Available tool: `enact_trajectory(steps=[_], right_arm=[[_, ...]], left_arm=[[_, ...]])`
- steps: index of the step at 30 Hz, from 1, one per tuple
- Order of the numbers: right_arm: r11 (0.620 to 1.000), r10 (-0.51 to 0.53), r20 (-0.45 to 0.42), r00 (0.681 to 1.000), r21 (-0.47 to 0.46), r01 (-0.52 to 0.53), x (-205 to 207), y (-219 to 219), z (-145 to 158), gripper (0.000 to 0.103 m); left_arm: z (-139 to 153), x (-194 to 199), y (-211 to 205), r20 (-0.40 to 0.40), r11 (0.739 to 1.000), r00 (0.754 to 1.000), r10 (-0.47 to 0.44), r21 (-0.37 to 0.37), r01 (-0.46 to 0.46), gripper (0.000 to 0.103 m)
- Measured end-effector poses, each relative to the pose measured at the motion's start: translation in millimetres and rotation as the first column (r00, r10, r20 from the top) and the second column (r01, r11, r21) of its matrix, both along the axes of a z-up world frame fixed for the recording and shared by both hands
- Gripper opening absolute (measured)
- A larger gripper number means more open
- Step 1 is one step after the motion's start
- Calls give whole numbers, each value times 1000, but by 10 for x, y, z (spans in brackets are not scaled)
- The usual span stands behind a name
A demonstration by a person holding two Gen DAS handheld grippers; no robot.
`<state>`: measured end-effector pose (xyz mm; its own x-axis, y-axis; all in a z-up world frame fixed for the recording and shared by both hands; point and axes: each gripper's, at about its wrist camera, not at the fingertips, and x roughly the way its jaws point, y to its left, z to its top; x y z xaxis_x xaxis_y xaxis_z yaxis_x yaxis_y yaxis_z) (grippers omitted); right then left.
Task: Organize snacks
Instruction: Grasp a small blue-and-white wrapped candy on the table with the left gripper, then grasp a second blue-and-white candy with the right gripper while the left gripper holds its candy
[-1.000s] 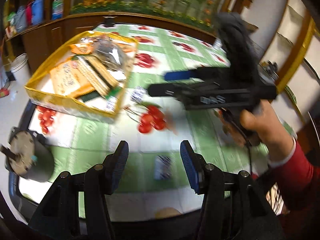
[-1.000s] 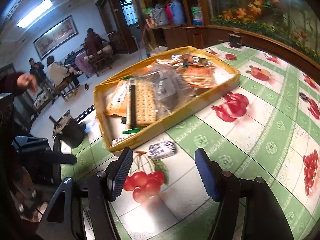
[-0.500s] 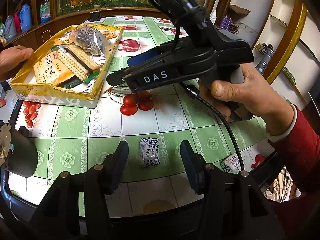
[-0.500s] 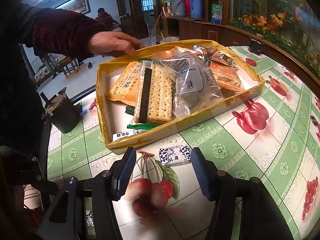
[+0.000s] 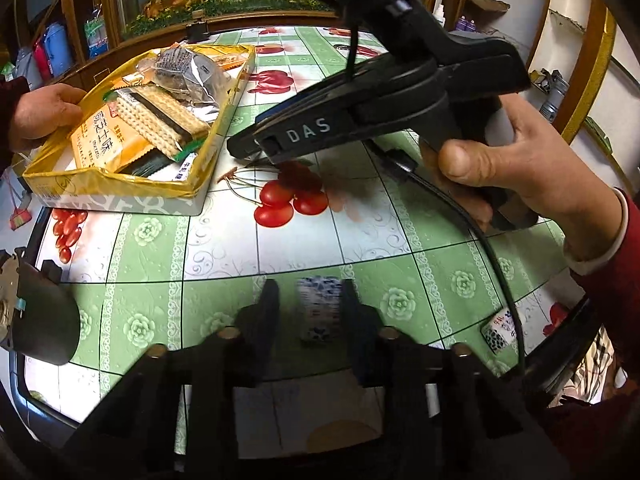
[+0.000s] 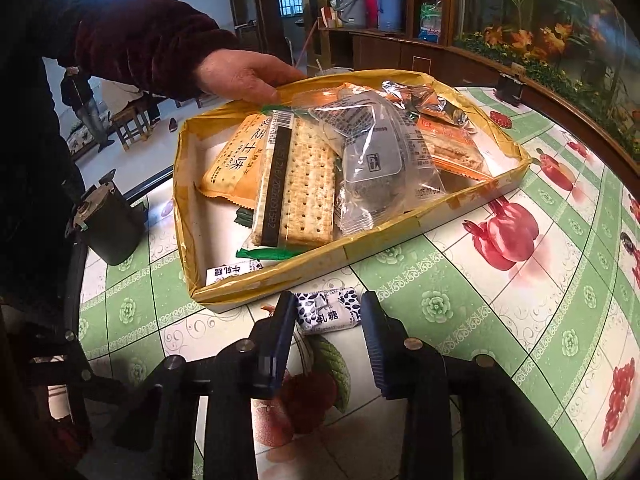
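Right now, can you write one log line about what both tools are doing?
left tool: closing on candy | right tool: shut on second candy | snack tray: steadied by a hand

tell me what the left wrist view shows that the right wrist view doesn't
Only left wrist: the right gripper from outside in its right hand, the left gripper around a near candy, a spare candy by the table edge. Only right wrist: the candy by the tray between the right gripper's pads. Both: yellow tray, another person's hand on its far rim; both jaws have just been closing.
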<state>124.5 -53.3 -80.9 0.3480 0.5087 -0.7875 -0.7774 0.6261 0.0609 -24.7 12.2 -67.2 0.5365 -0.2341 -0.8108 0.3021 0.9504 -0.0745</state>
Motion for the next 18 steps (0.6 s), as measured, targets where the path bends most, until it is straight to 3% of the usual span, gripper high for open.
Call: enact_trajectory(steps=[4, 8, 11, 13, 16, 18], right_arm=[[999, -19, -23, 1000, 25, 19, -2, -78, 3, 32], [996, -50, -40, 998, 74, 53, -57, -245, 60, 16], [993, -85, -44, 995, 77, 89, -96, -383, 79, 16], [993, -84, -45, 995, 82, 88, -98, -426, 72, 21], [994, -89, -12, 996, 61, 89, -95, -405, 75, 50], [995, -85, -7, 996, 48, 85, -81, -343, 76, 50]], left_arm=[[0, 12, 11, -4, 1000, 1000, 8, -7, -8, 17], [10, 19, 20, -24, 999, 1000, 14, -33, -15, 17], [14, 0, -3, -31, 999, 999, 9, -36, -10, 17], [16, -32, -38, -32, 999, 999, -2, -33, 1, 17], [20, -80, -43, -30, 999, 1000, -6, -34, 5, 17], [25, -97, -48, -27, 1000, 1000, -5, -31, 4, 17]])
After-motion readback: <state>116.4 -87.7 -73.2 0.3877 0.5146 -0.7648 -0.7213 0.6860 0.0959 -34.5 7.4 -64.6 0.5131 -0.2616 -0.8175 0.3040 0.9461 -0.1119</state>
